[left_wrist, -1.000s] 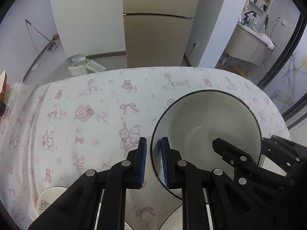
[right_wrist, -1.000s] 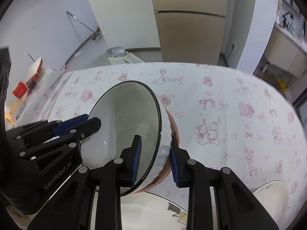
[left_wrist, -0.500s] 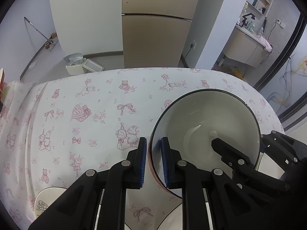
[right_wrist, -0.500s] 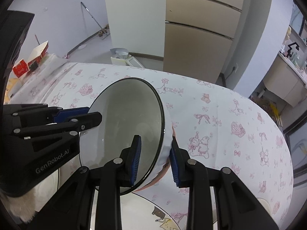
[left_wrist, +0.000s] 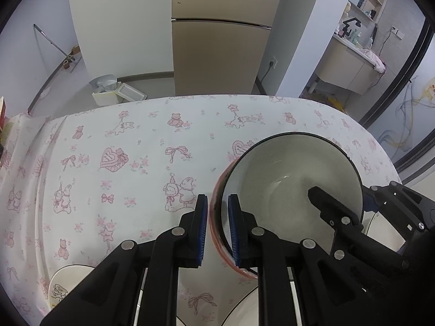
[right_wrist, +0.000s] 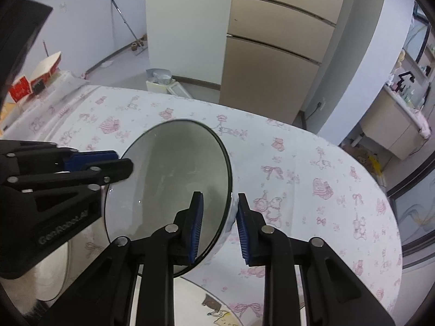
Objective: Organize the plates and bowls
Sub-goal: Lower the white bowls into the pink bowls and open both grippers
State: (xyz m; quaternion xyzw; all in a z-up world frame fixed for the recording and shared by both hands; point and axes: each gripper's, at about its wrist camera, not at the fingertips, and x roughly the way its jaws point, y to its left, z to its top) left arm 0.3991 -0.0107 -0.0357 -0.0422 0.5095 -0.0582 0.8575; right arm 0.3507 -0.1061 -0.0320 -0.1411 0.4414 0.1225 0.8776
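Bowl (left_wrist: pixel 288 190), white inside with a thin dark rim and a pink-striped outer wall, is held up over the table (left_wrist: pixel 136 141) between both claws, tilted, its mouth facing the cameras. Left gripper (left_wrist: pixel 217 228) is narrowed onto the bowl's near-left rim: one blue pad against the pink outside wall, the other inside the bowl, clamping the wall between them. Right gripper (right_wrist: pixel 219 225) straddles the opposite rim, seen in the right wrist view as the bowl's (right_wrist: pixel 174 184) right edge; its inner pad lies against the bowl's inside, its outer pad sits at the white outer wall, and contact there looks tight but a sliver of gap cannot be ruled out. Its jaws have just been closing a little with the bowl wall between them. Each claw also shows in the other's view: right one reaching into the bowl from the right side in the left wrist view, left one coming in from the left edge in the right wrist view. Table carries a white cloth with pink bears, bows and hearts. Below the bowl, at the bottom edge, lies a white plate (right_wrist: pixel 206 307) with a cartoon print, partly hidden by the claw arms. A second small white dish (left_wrist: pixel 65 282) sits at bottom left in the left wrist view.
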